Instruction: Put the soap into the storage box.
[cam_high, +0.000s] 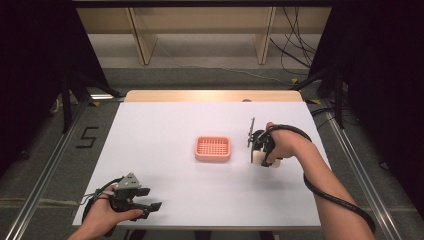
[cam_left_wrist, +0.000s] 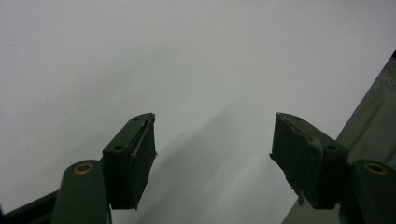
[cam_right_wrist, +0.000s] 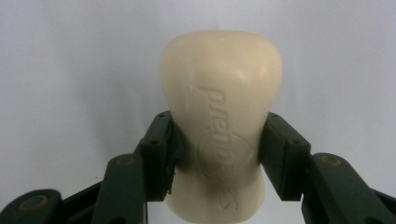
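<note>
One claw (cam_right_wrist: 217, 154) clamps soap bar (cam_right_wrist: 222, 107); other claw (cam_left_wrist: 212, 158) agape.

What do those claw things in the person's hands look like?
Both are black. The left gripper has two flat, worn jaw pads, brass-coloured screws and a grey three-cornered plate on top. The right gripper trails a thick black cable along the person's bare forearm. No sleeves show.

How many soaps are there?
1. The soap is clamped between the right gripper's jaws, just right of the pink tray on the table. The left gripper holds nothing, and the tray looks empty.
</note>
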